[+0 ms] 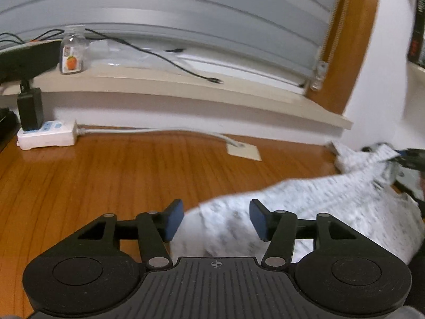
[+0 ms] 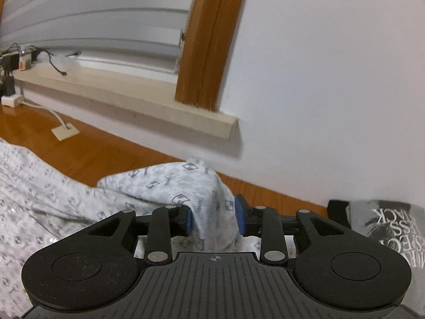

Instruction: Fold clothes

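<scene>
Between right gripper pads: peak of soft, light grey-printed white cotton garment, pads barely touching, grip unclear; left gripper released. Regrip hem corners

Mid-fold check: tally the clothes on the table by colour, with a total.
White with grey print: 1, the patterned garment, a bunch of it between the pads of the right claw
Dark grey with white lettering: 1, the printed shirt at the right edge
Total: 2
</scene>
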### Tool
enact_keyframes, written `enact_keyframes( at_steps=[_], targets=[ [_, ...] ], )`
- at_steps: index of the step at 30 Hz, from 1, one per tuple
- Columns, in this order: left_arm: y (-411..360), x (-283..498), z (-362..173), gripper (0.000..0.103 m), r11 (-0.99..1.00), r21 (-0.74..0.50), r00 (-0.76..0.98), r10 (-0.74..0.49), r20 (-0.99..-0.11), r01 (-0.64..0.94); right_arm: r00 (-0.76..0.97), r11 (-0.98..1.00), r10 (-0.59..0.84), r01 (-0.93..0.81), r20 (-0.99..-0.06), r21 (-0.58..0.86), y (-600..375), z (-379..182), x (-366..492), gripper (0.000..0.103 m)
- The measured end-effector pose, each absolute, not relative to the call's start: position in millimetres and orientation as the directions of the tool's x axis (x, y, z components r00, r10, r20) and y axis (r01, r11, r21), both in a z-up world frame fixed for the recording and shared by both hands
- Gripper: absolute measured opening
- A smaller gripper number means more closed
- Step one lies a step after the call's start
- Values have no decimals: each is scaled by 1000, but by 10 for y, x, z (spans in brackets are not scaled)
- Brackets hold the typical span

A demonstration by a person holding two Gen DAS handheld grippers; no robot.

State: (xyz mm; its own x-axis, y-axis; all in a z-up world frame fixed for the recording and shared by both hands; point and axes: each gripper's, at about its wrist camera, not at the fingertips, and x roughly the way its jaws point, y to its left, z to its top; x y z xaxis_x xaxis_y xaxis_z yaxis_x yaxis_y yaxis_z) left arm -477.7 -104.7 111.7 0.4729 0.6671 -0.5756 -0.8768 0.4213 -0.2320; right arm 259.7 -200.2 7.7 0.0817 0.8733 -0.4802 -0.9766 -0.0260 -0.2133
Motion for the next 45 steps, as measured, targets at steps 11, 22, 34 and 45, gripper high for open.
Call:
enact_keyframes(
  at_steps=[11, 22, 34, 45],
  targets=[
    [-603, -4483, 697, 52, 452, -261, 500, 568, -653, -853, 57, -48, 867, -980, -496, -195, -2185, 171, 2593, 36],
    [-741, -4527, 1356, 9, 455, -240, 515, 762, -394, -857, 4, -79, 908, -980, -419, -182, -2362, 282, 2398, 38],
    [-701, -4715, 1237, 9, 398, -234, 462, 772, -437, -887, -168, -325, 821, -923, -545, -205, -1788, -16, 1720, 48],
    [-715, -4703, 1150, 9, 403, -230, 464, 757, -460, -886, -255, -436, 770, -879, -585, -192, -1743, -105, 1395, 46]
  ],
)
